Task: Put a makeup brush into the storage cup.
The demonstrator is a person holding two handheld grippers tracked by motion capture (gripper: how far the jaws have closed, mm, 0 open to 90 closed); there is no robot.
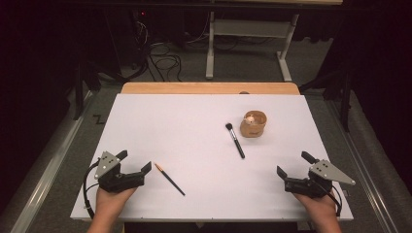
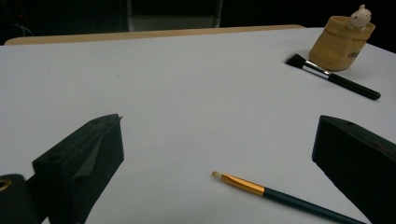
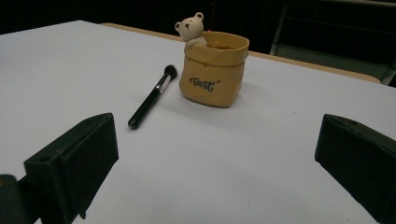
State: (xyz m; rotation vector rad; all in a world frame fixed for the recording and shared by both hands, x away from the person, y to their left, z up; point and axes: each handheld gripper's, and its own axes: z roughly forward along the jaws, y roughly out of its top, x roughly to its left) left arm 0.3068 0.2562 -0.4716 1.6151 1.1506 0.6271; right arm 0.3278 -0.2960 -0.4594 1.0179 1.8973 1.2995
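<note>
Two grippers rest at the near edge of the table, one in each hand, and both stand released with their black jaws spread wide and nothing between them. The left gripper (image 1: 135, 161) sits at the near left corner; just to its right, close to its jaw tip but apart from it, lies a slim brush (image 1: 169, 178) with a dark thin handle, a gold metal ferrule and a small pale tip that points toward the gripper. In the left gripper view that slim brush (image 2: 275, 193) lies flat on the sheet between the two blocky, matte jaws.

The right gripper (image 1: 293, 164) sits at the near right corner, well apart from the other things. Beyond it, toward the middle of the table, lies a makeup brush (image 1: 235, 140) with a glossy black handle, a silver ferrule and a dark bristle head that points far and left. Just beside its bristle end, to the right, stands a tan pot (image 1: 253, 123) shaped like a rolled-down paper sack, upright, smooth and ceramic-looking, with dark script on its front. A small cream bear figure (image 3: 190, 29) peeks over its rim. What else the pot holds cannot be told.

Everything lies on a smooth white sheet (image 1: 170, 126) covering the wooden table (image 1: 194, 88).
</note>
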